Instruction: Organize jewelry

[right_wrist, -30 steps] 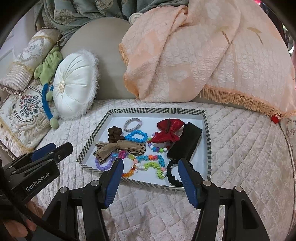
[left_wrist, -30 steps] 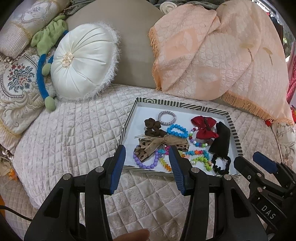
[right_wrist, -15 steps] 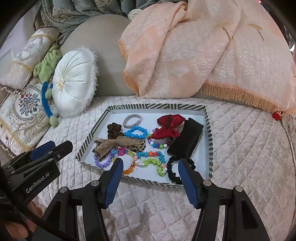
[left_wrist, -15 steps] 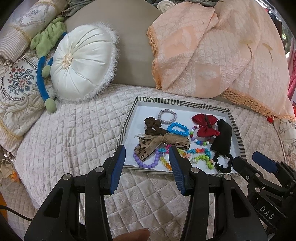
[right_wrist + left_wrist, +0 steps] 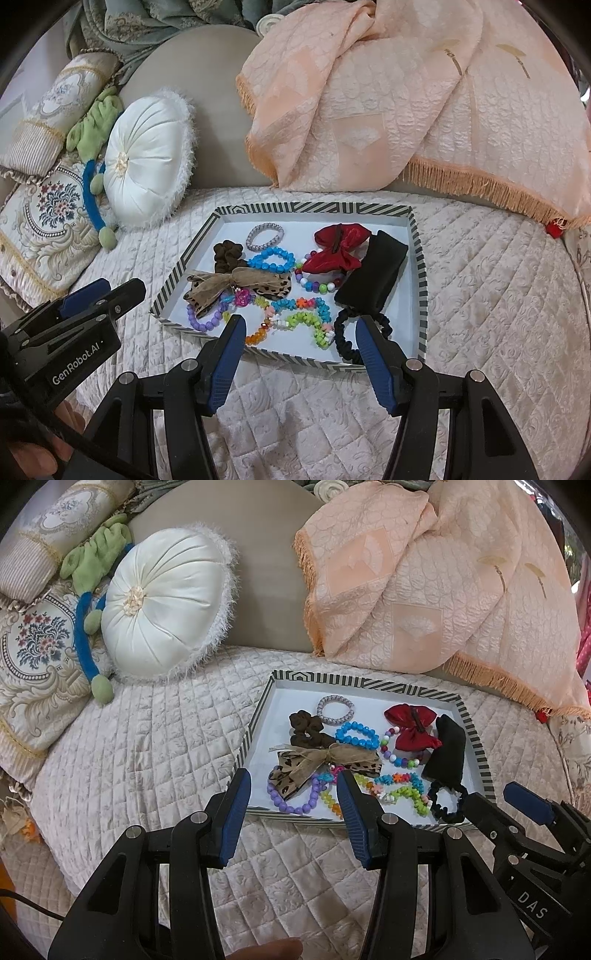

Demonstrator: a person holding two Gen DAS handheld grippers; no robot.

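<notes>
We see almost no change: in the left wrist view the striped tray (image 5: 476,734) and the round white cushion (image 5: 166,605) sit very slightly toward twelve o'clock of where they appeared before; nothing in the tray has shifted.

Peach fringed throw (image 5: 424,110) cut off at the right edge; green plush toy (image 5: 92,561) half behind the round cushion (image 5: 162,605).

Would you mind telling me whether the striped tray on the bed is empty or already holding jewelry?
Holding jewelry. The striped tray contains bead bracelets such as a blue bracelet, plus a red bow and scrunchies.
</notes>
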